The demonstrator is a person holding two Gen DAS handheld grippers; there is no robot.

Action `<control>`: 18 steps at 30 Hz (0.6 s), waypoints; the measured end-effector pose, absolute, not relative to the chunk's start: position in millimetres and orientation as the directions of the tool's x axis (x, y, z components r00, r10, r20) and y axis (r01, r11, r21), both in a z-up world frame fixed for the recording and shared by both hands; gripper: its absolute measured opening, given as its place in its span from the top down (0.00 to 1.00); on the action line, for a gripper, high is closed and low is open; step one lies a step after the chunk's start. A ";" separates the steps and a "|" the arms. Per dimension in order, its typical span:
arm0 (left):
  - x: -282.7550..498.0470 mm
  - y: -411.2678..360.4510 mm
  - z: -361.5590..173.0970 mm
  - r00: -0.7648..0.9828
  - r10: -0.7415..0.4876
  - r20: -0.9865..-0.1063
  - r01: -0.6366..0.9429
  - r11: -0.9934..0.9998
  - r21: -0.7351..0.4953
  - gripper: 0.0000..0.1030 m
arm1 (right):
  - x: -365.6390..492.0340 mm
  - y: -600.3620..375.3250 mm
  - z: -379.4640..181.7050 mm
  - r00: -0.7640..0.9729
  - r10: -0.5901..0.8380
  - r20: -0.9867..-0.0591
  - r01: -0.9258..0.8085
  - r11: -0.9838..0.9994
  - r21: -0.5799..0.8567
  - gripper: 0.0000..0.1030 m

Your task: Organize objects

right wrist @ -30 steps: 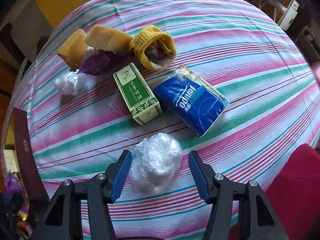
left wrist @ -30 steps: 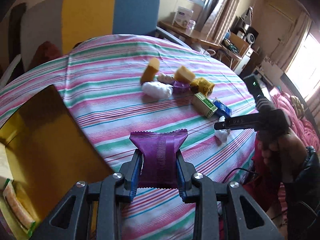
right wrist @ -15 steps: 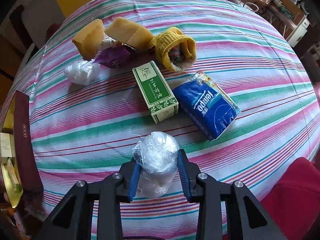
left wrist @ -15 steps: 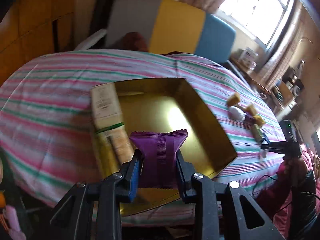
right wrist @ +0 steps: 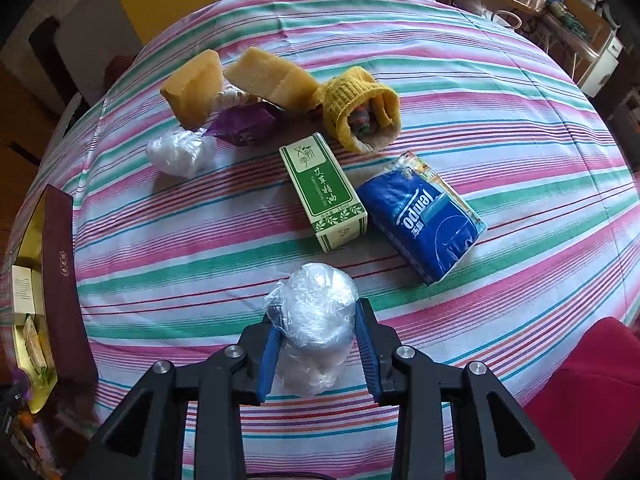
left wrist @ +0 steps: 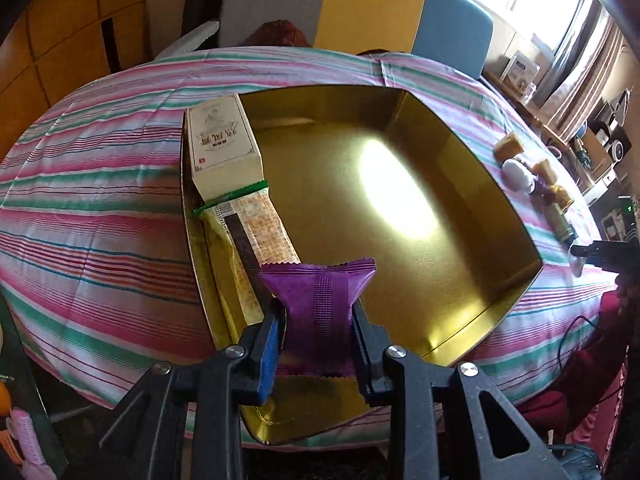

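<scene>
Left gripper (left wrist: 316, 330), clamped on the purple snack packet (left wrist: 318, 308), swung away from the loose pile and came over the gold tray (left wrist: 504, 208); packet then hung above the tray's near edge, beside the green-edged wrapper (left wrist: 244, 240). Right gripper (right wrist: 318, 350) jaws closed from wide apart onto the clear plastic-wrapped ball (right wrist: 314, 316), pads pressing its sides.

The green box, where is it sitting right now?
In the right wrist view the green box lies on the striped tablecloth near the middle, beside the blue tissue pack and just beyond the plastic-wrapped ball in the right gripper.
</scene>
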State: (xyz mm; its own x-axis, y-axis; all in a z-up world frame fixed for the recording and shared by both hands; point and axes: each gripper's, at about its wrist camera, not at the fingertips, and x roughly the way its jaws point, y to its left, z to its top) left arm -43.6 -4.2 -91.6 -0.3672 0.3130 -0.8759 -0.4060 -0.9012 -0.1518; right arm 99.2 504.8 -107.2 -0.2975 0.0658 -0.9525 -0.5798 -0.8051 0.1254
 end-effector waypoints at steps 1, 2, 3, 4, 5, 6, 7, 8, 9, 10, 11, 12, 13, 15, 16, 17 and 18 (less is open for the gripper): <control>-43.4 -2.4 -92.7 -0.367 0.306 -0.878 -0.409 -0.901 -0.143 0.70 | 97.8 502.8 -106.3 -0.298 0.066 -0.952 -0.579 -0.806 0.125 0.65; -43.2 -1.2 -94.9 -0.365 0.296 -0.883 -0.412 -0.902 -0.132 0.70 | 97.1 500.0 -105.1 -0.298 0.066 -0.952 -0.578 -0.806 0.125 0.65; -42.6 -1.1 -97.9 -0.361 0.289 -0.887 -0.415 -0.901 -0.125 0.70 | 96.8 496.2 -103.8 -0.298 0.066 -0.952 -0.578 -0.806 0.125 0.65; -42.0 -0.7 -100.6 -0.353 0.286 -0.891 -0.418 -0.900 -0.123 0.70 | 97.1 496.2 -103.6 -0.298 0.066 -0.952 -0.578 -0.806 0.125 0.65; -41.1 -1.0 -102.5 -0.349 0.283 -0.893 -0.420 -0.899 -0.121 0.70 | 97.7 497.6 -101.9 -0.296 0.066 -0.953 -0.578 -0.807 0.124 0.65; -40.3 -1.3 -104.4 -0.347 0.278 -0.896 -0.420 -0.900 -0.117 0.70 | 97.9 497.4 -101.7 -0.295 0.067 -0.953 -0.577 -0.807 0.122 0.65; -39.0 -1.7 -105.3 -0.351 0.277 -0.894 -0.424 -0.899 -0.112 0.69 | 96.2 496.9 -102.9 -0.293 0.067 -0.954 -0.577 -0.808 0.121 0.65; -38.7 -1.6 -105.4 -0.356 0.276 -0.893 -0.427 -0.898 -0.107 0.69 | 96.7 497.2 -102.8 -0.292 0.067 -0.954 -0.577 -0.808 0.120 0.65; -38.9 -0.9 -105.5 -0.355 0.273 -0.894 -0.427 -0.898 -0.104 0.69 | 97.2 497.3 -102.6 -0.291 0.068 -0.954 -0.578 -0.807 0.118 0.65; -38.3 -0.4 -105.6 -0.354 0.276 -0.893 -0.429 -0.897 -0.107 0.69 | 95.7 498.3 -103.8 -0.290 0.069 -0.955 -0.579 -0.807 0.118 0.65; -38.0 -0.1 -105.5 -0.352 0.279 -0.893 -0.430 -0.896 -0.110 0.69 | 91.0 496.7 -106.5 -0.288 0.070 -0.955 -0.580 -0.806 0.116 0.65; -37.1 0.2 -105.5 -0.352 0.279 -0.894 -0.432 -0.895 -0.109 0.69 | 88.1 495.9 -108.3 -0.287 0.071 -0.955 -0.581 -0.806 0.115 0.65; -36.1 -0.3 -105.2 -0.352 0.281 -0.893 -0.433 -0.894 -0.111 0.68 | 87.4 495.9 -108.6 -0.286 0.072 -0.956 -0.581 -0.806 0.114 0.65; -34.6 -1.2 -103.1 -0.353 0.291 -0.889 -0.431 -0.894 -0.122 0.68 | 87.0 496.3 -108.8 -0.283 0.073 -0.956 -0.582 -0.805 0.111 0.65; -34.6 -2.4 -101.9 -0.357 0.296 -0.886 -0.427 -0.895 -0.127 0.68 | 87.3 496.5 -108.4 -0.283 0.073 -0.956 -0.582 -0.805 0.110 0.65; -34.8 -3.5 -100.3 -0.361 0.299 -0.883 -0.422 -0.897 -0.131 0.68 | 87.4 496.7 -108.1 -0.283 0.074 -0.956 -0.582 -0.806 0.110 0.65; -34.9 -4.0 -98.3 -0.364 0.306 -0.880 -0.420 -0.897 -0.138 0.67 | 87.4 496.8 -108.1 -0.284 0.073 -0.956 -0.582 -0.805 0.111 0.65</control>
